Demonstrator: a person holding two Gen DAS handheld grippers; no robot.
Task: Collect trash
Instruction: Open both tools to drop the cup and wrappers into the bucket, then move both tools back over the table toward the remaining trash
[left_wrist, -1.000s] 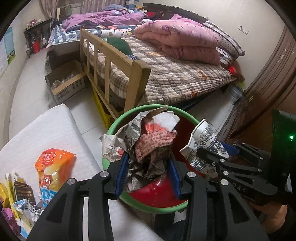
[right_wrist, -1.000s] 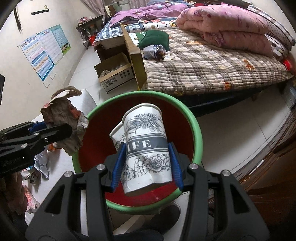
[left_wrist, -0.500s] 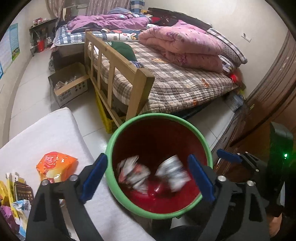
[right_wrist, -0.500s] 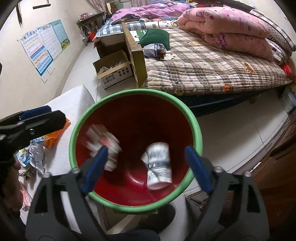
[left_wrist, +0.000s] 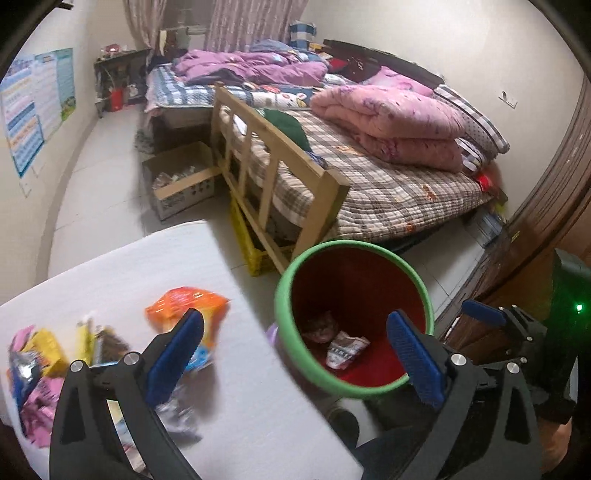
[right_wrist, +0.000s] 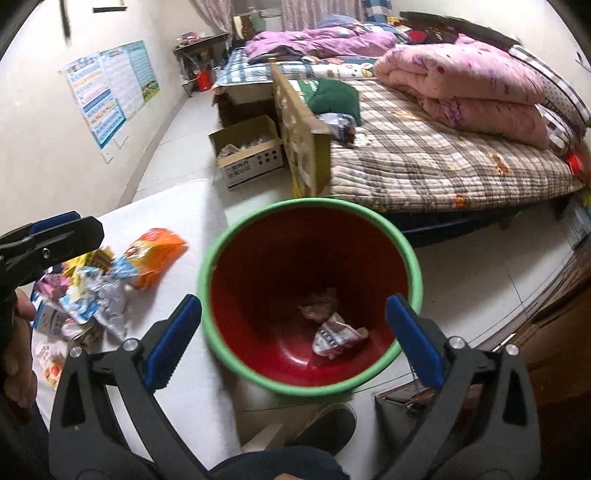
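Observation:
A red bin with a green rim (left_wrist: 295, 354) (right_wrist: 406, 254) stands on the floor beside the white table (left_wrist: 255, 398) (right_wrist: 199, 373). In it lie a crushed paper cup (left_wrist: 345, 352) (right_wrist: 334, 334) and a crumpled wrapper (left_wrist: 321, 326) (right_wrist: 319, 304). My left gripper (left_wrist: 293, 356) is open and empty over the table edge and bin. My right gripper (right_wrist: 293, 339) is open and empty above the bin. An orange snack bag (left_wrist: 184, 306) (right_wrist: 155, 254) and a pile of wrappers (left_wrist: 33, 365) (right_wrist: 85, 295) lie on the table.
A bed (left_wrist: 388, 177) (right_wrist: 443, 158) with a wooden rail (left_wrist: 273, 155) and pink quilts stands behind the bin. A cardboard box (left_wrist: 181, 181) (right_wrist: 247, 155) sits on the floor. A brown wooden door (left_wrist: 546, 221) is at the right.
Both grippers opened and dropped the crumpled wrapper and the paper cup into the bin. Both then swung left, bringing the table and its wrappers into view.

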